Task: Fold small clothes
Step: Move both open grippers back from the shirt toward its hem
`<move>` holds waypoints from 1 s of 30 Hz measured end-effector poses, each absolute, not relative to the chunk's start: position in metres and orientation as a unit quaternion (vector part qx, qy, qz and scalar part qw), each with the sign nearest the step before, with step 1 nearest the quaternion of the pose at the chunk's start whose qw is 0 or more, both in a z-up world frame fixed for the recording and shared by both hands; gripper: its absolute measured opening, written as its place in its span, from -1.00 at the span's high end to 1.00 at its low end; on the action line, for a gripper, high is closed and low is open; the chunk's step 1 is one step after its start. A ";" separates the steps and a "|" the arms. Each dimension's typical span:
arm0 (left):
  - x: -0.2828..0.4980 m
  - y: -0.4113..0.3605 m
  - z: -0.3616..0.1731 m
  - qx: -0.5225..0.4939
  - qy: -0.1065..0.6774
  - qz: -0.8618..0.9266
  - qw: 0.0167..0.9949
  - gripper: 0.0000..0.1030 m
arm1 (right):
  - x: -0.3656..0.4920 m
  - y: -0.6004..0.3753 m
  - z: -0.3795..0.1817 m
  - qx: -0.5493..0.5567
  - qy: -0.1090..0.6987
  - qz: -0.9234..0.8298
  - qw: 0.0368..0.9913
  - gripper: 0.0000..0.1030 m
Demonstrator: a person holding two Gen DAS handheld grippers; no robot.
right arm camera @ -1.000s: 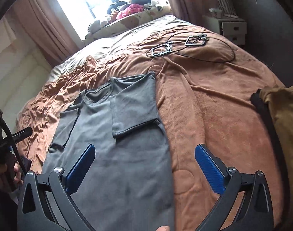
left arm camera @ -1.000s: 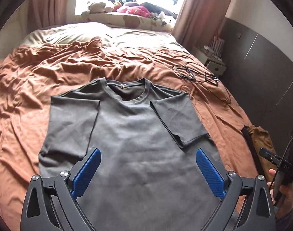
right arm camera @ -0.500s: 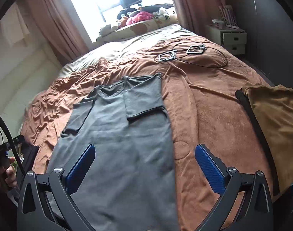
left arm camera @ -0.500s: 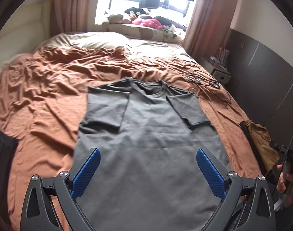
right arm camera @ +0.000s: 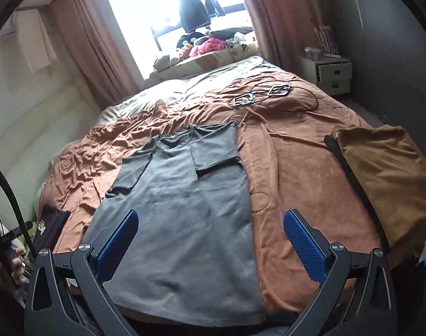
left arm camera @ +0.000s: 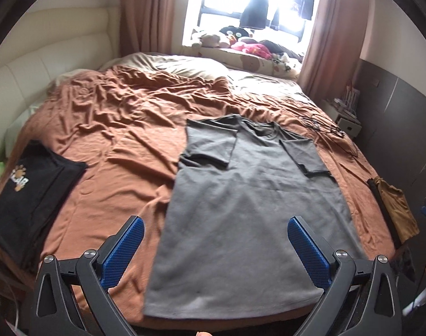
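Ahead of both pairs of fingers, the bed (left arm camera: 106,128) carries the grey T-shirt (left arm camera: 249,204), flat, sleeves folded in. Left gripper (left arm camera: 215,254) and right gripper (right arm camera: 210,246) hover wide open, empty. Next, probably: grasp the hem corners nearest the fingers and fold toward the collar.

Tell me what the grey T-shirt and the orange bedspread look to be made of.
Grey T-shirt: soft matte knit, probably cotton jersey; it lies limp, with a ribbed collar and stitched hems. Orange bedspread: thin, smooth woven sheet-like fabric on the left, judging by its fine sharp creases; fleecier-looking in the right wrist view.
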State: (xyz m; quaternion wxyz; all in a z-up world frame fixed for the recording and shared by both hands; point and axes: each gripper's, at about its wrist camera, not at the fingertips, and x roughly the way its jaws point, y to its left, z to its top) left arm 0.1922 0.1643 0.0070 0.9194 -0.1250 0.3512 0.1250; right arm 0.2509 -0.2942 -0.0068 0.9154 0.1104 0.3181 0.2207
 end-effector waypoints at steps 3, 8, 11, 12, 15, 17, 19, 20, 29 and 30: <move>0.172 0.171 0.002 -0.130 0.342 0.130 0.921 -1.00 | 0.238 -0.300 -0.011 0.122 0.309 0.208 0.920 -1.00; 0.142 0.177 -0.005 -0.130 0.325 0.121 0.929 -1.00 | 0.213 -0.303 -0.017 0.112 0.295 0.197 0.928 -1.00; 0.128 0.179 -0.008 -0.131 0.313 0.118 0.933 -1.00 | 0.199 -0.297 -0.024 0.087 0.292 0.201 0.931 -1.00; 0.122 0.179 -0.011 -0.131 0.309 0.117 0.935 -1.00 | 0.195 -0.294 -0.029 0.080 0.293 0.206 0.930 -1.00; 0.109 0.183 -0.022 -0.138 0.308 0.115 0.934 -1.00 | 0.189 -0.293 -0.039 0.078 0.296 0.215 0.927 -1.00; 0.103 0.185 -0.030 -0.137 0.314 0.120 0.932 -1.00 | 0.187 -0.292 -0.050 0.084 0.301 0.215 0.925 -1.00; 0.097 0.190 -0.042 -0.141 0.320 0.117 0.929 -1.00 | 0.188 -0.294 -0.058 0.091 0.310 0.216 0.921 -1.00; 0.094 0.191 -0.047 -0.144 0.323 0.117 0.928 -1.00 | 0.190 -0.294 -0.062 0.092 0.313 0.217 0.920 -1.00; 0.088 0.227 -0.103 -0.204 0.358 0.125 0.902 -0.72 | 0.219 -0.296 -0.103 0.118 0.370 0.238 0.890 -1.00; 0.090 0.231 -0.111 -0.215 0.364 0.123 0.898 -0.61 | 0.223 -0.296 -0.107 0.124 0.375 0.236 0.888 -0.98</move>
